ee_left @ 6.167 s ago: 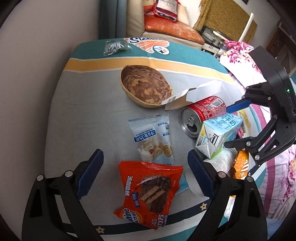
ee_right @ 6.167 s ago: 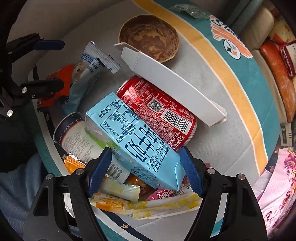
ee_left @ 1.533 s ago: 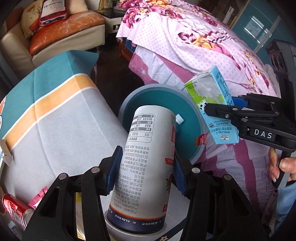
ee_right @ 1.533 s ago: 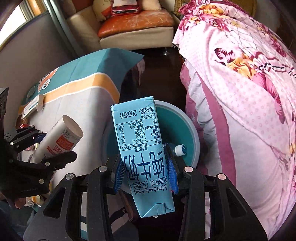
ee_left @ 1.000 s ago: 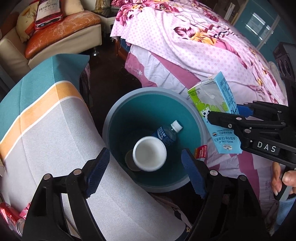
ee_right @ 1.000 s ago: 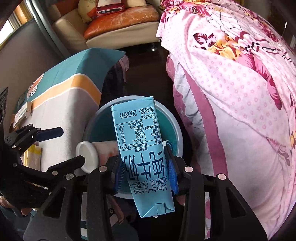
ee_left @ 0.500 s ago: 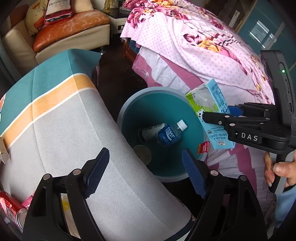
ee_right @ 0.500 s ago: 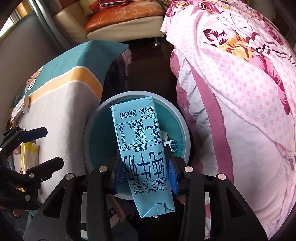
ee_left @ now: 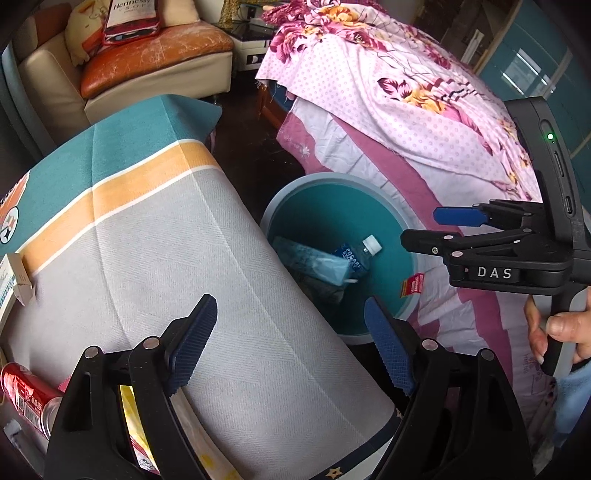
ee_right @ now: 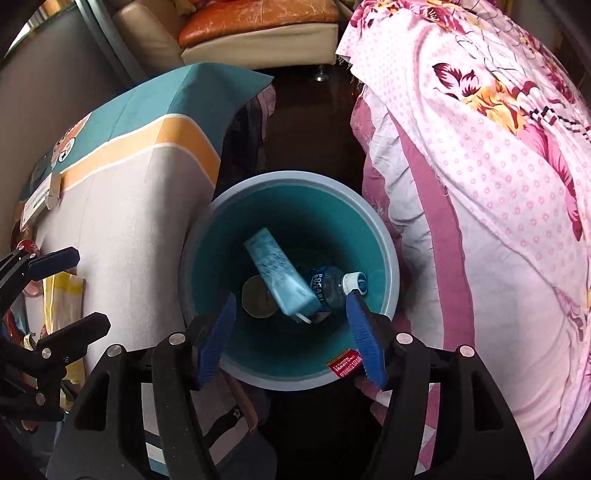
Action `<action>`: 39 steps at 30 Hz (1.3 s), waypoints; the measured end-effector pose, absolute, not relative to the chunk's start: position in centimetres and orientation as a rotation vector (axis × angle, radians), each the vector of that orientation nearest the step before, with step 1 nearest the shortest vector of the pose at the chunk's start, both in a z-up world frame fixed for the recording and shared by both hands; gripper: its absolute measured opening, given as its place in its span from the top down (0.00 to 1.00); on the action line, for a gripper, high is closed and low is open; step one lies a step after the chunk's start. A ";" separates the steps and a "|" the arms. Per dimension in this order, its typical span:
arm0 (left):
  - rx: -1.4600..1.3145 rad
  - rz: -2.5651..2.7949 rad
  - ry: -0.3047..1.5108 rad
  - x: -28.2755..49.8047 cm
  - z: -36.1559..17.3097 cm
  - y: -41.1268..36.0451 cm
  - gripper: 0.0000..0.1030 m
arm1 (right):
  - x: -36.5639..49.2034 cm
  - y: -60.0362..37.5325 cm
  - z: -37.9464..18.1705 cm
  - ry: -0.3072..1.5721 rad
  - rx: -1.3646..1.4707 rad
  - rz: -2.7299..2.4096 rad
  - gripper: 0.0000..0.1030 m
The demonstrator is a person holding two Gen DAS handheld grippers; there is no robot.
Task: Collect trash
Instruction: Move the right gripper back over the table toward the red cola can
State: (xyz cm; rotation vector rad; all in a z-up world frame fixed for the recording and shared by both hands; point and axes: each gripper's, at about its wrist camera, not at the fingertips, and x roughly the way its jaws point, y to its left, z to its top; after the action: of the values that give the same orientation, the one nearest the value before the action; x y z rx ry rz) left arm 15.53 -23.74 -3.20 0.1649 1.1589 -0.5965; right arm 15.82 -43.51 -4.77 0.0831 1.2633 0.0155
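Rubbish fills the round teal plastic bin (ee_right: 384, 236): a light-blue milk carton (ee_right: 277, 273) lying across a dark-blue Pocari Sweat bottle (ee_right: 328, 288). Right gripper (ee_right: 291, 339), marked DAS, has just been opening and stands wide, empty, above it. Left gripper (ee_left: 288, 347) gapes wide, empty, over the striped tablecloth (ee_left: 155, 236).

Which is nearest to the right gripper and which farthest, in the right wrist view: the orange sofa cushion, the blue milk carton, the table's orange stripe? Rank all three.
1. The blue milk carton, in the bin directly under the open right gripper.
2. The table's orange stripe, up and to the left.
3. The orange sofa cushion, at the top, across the dark floor.
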 end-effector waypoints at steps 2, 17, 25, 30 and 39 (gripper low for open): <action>0.154 -0.592 1.151 15.4 -2.8 -22.9 0.19 | 15.7 -42.9 -4.2 1.261 0.069 0.015 0.33; 0.052 -0.492 1.095 13.3 -0.4 -12.3 0.10 | 14.7 -33.9 0.3 1.253 -0.082 0.082 0.25; 0.024 -0.388 1.083 12.1 -0.1 -3.8 0.10 | 14.9 -25.7 2.0 1.259 -0.184 0.174 0.25; -0.017 -0.305 1.085 11.7 -0.1 2.2 0.10 | 15.5 -19.8 2.2 1.258 -0.266 0.253 0.25; -0.118 -0.166 1.083 11.1 -0.8 12.1 0.10 | 16.8 -10.2 0.3 1.288 -0.393 0.392 0.25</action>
State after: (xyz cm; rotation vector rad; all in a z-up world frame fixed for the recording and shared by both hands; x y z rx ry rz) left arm 11.07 12.13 -0.83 -0.1178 1.0827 -0.1659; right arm 16.82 -10.20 0.27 -0.3926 1.2882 0.3923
